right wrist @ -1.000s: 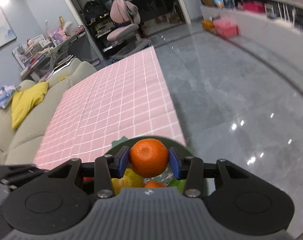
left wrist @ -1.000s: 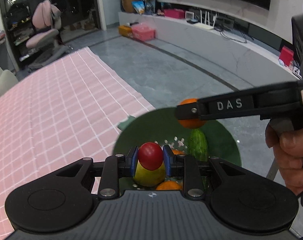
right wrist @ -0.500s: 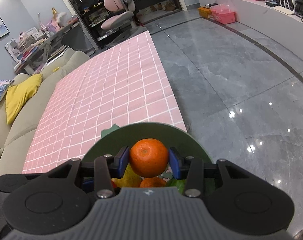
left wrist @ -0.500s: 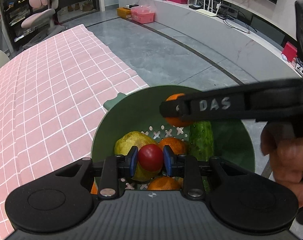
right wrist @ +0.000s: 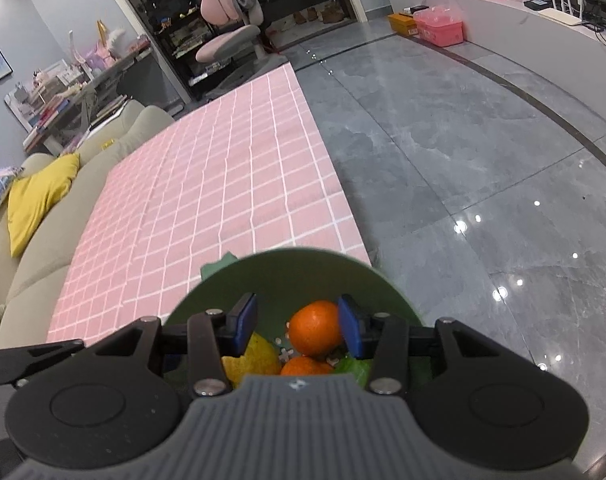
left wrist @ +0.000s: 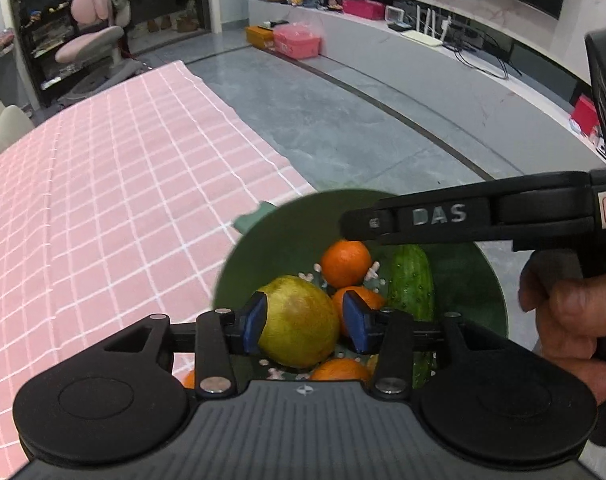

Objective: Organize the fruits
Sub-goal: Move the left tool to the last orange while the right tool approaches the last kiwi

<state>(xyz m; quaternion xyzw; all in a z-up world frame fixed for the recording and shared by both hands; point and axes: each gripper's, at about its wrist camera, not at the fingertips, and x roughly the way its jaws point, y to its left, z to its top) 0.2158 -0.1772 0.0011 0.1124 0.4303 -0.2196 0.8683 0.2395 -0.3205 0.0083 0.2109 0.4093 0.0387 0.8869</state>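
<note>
Fruit fills green bowl [left wrist: 487,276] on pink cloth [left wrist: 103,208], right claw [right wrist: 297,324] overhead.

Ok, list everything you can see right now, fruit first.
Oranges: at least four, orange, in the bowl.
Pear: one, yellow-green, in the bowl, left side.
Cucumber: one, green, in the bowl, right side.
Bowl: one, green with drain holes, at the cloth's edge.
Cloth: one, pink checked, on the table.
Chair: one, pink, far back.
Box: one, pink, on the floor by the wall.
Cushion: one, yellow, on the sofa.
Left tongs: black with blue pads, open above the pear.
Right tongs: black with blue pads, open above the bowl.
Right hand: one, gripping the right tongs' handle.
</note>
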